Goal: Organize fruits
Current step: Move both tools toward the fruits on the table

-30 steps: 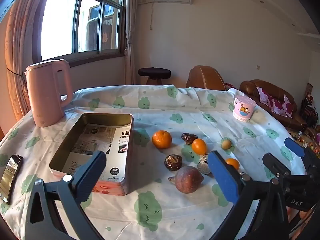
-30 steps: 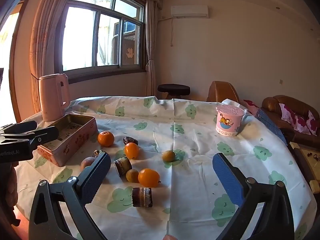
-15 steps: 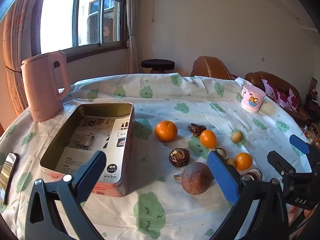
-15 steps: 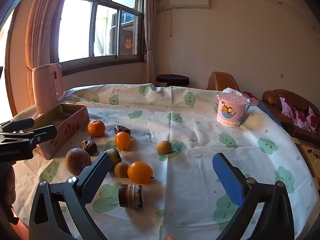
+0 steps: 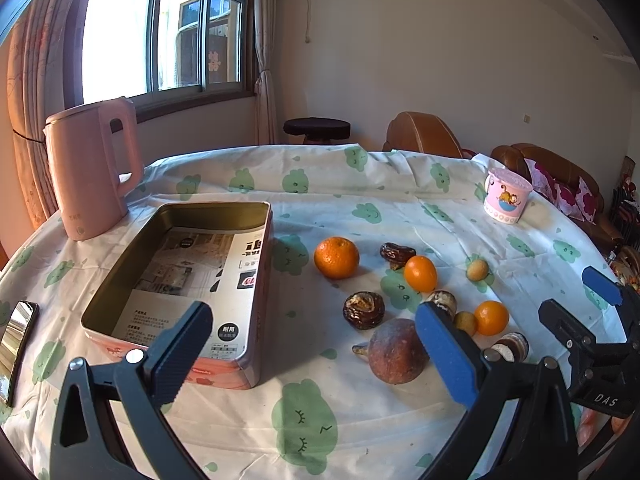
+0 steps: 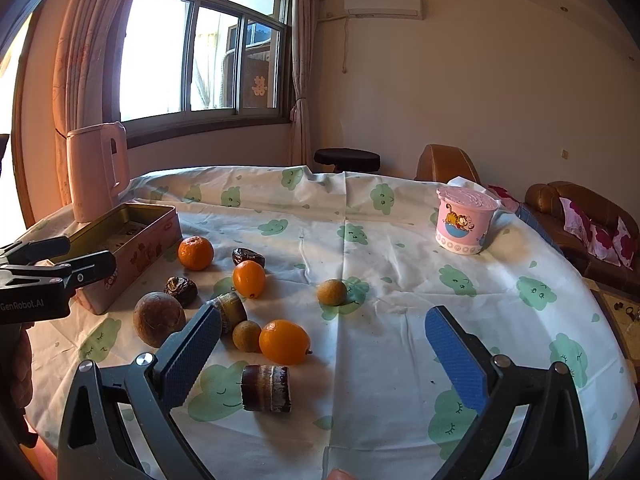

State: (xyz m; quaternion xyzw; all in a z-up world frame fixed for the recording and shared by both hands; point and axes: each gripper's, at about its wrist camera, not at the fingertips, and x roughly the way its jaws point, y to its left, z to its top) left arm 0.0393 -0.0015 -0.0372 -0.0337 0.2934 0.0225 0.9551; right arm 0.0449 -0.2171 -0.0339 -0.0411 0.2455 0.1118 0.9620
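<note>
a: both grippers hover over the bench, left gripper (image 5: 312,350) and right gripper (image 6: 324,354), jaws spread wide and holding nothing. the fruits lie loose on the cloth beside the empty tin (image 5: 180,280).

b: so it looks like the approach step, nothing packed yet. the brown round fruit (image 5: 394,356) sits nearest the left jaws; the next move calls for lowering around it and closing gently.

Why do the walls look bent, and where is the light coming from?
Both views are fisheye, so the edges curve and the corners go black. In the left wrist view the window is blown out white; in the right wrist view low warm light tints the kettle and fruit shadows fall rightward.
</note>
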